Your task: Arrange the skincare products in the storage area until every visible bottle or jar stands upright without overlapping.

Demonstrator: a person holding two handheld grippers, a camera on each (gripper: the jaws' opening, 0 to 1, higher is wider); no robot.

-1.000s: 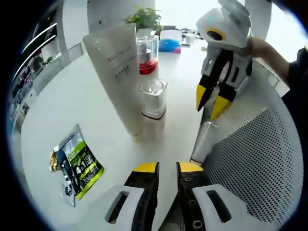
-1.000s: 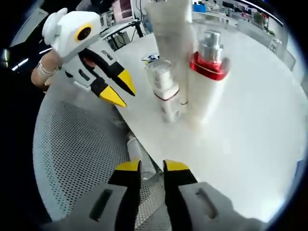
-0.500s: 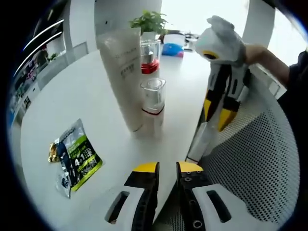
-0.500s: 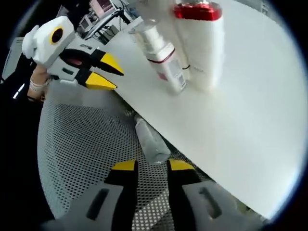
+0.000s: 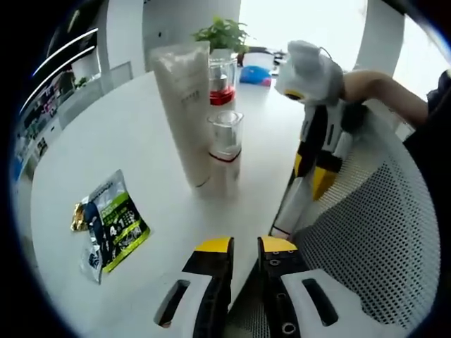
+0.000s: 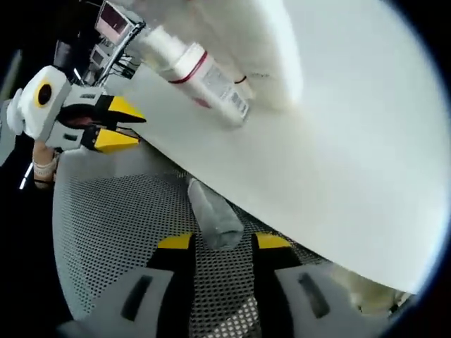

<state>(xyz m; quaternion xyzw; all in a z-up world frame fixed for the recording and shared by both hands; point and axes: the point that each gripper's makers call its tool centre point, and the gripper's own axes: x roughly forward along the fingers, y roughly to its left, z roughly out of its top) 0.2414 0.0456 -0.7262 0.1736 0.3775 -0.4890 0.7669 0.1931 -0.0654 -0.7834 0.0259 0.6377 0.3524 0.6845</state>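
A white tube [image 5: 289,208] lies slanted against the table's edge on the mesh chair; it also shows as the tube [image 6: 213,215]. My right gripper [image 6: 223,243] is open, and its jaws stand either side of the tube's near end. From the left gripper view, the right gripper [image 5: 311,176] hangs over the tube's upper end. On the table stand a tall cream tube [image 5: 184,105], a small clear-capped bottle [image 5: 224,151] with a red band, and a red-collared bottle [image 5: 220,79]. My left gripper [image 5: 244,246] is narrowly open and holds nothing.
A green and silver sachet [image 5: 113,227] lies flat on the white table [image 5: 106,141] to the left. The grey mesh chair [image 5: 373,239] runs along the table's right edge. A potted plant [image 5: 224,32] and a blue thing stand far back.
My right gripper has dropped towards the lying tube and its jaws have spread wider around the tube's end. The left gripper has hardly moved.
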